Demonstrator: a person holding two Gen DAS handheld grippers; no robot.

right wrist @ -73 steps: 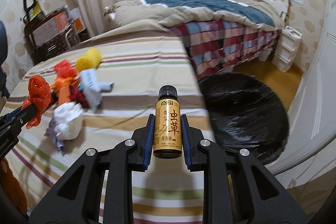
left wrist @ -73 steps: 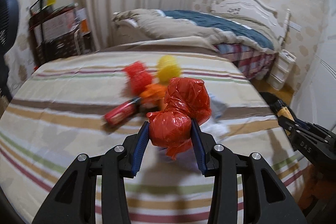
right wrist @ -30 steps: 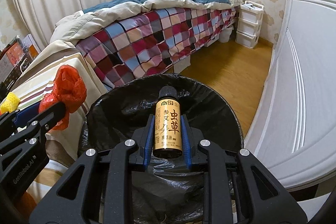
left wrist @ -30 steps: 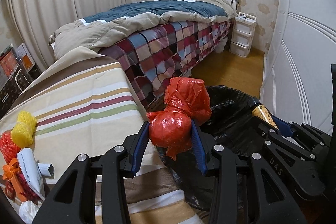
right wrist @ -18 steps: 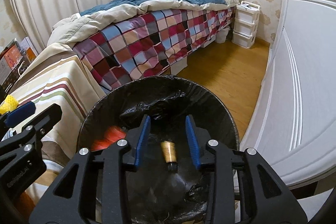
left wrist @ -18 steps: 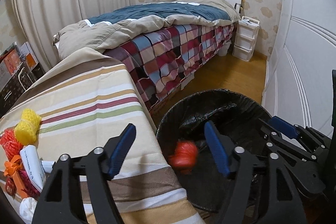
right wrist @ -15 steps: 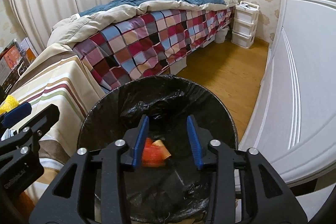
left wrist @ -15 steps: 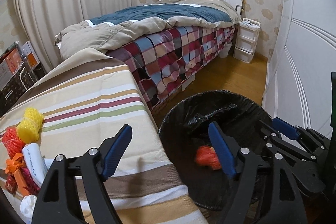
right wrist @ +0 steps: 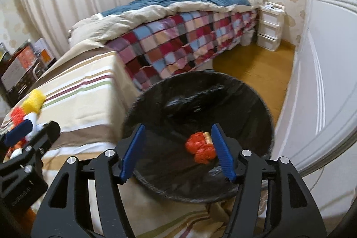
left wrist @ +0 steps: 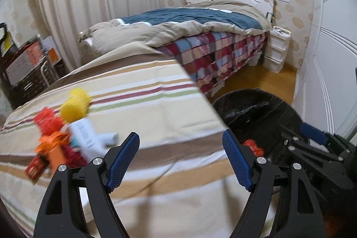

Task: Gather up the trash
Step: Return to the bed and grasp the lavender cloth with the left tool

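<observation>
My left gripper (left wrist: 180, 142) stands wide open with nothing between its fingers, over the striped tablecloth (left wrist: 156, 113). To its left lies a trash pile: a yellow net (left wrist: 75, 106), a red net (left wrist: 46, 124), a white tube (left wrist: 84, 139) and an orange piece (left wrist: 53, 146). My right gripper (right wrist: 178, 133) hangs above the black-lined bin (right wrist: 263, 104), its jaws opening and holding nothing. At the bottom of the bin lie the red plastic bag (right wrist: 200, 148) and the small gold bottle (right wrist: 208, 136). The bin (left wrist: 256, 113) sits right of the table.
A bed with a checked quilt (right wrist: 178, 41) stands behind the table and bin. White drawers (right wrist: 267, 28) sit at its head, and white wardrobe doors (right wrist: 323, 59) run along the right. A dark shelf with boxes (left wrist: 24, 68) is at far left. Wooden floor (right wrist: 250, 61) lies beyond the bin.
Both grippers opened and let go; the red bag and the bottle dropped into the bin. Both views have since swung left toward the table, and the right jaws stand wider.
</observation>
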